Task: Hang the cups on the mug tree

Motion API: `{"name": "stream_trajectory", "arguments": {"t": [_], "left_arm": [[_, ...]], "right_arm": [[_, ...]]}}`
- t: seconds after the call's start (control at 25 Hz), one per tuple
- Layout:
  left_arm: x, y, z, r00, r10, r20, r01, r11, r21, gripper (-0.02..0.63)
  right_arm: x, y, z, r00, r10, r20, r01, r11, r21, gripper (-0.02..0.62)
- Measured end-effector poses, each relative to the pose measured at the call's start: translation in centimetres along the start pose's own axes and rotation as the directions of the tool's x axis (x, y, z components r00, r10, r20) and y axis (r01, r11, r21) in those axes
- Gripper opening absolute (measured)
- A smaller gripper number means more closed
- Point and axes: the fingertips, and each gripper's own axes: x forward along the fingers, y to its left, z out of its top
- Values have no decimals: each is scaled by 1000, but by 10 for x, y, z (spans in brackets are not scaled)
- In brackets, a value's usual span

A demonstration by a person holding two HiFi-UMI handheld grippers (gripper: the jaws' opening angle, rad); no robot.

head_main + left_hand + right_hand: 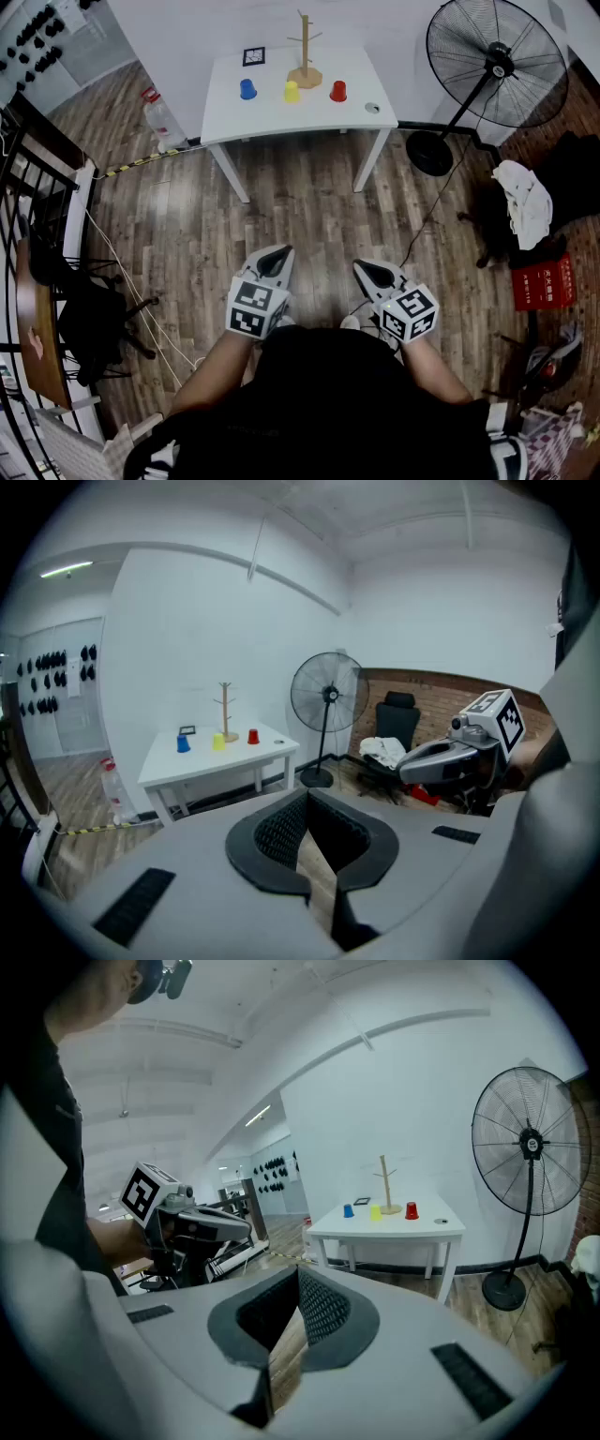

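- The left gripper (307,797) has its jaws pressed together at the tips, with nothing between them.
- The right gripper (298,1274) is closed the same way and is also empty.
- Both are held low and side by side in front of the person's body. They tilt down over the wooden floor (300,220) and aim toward the far table.
- The blue cup (247,89), yellow cup (292,91) and red cup (338,91) stand in a row on the white table (281,120), well apart from both grippers.
- The wooden mug tree (304,49) stands just behind the yellow cup.
- A pedestal fan (497,61) stands to the right of the table.
- Only the head view shows both forearms from above.
- Each gripper view shows the other gripper side-on, at its inner edge.
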Motion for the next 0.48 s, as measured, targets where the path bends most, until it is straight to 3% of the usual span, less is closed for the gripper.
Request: {"name": "stream_trajectory", "arguments": {"t": [0.48], "left_arm": [[-6, 5, 2, 1000, 7, 8, -7, 1000, 3, 15]], "right_arm": [[4, 3, 0, 1000, -3, 5, 3, 1000, 0, 6]]}}
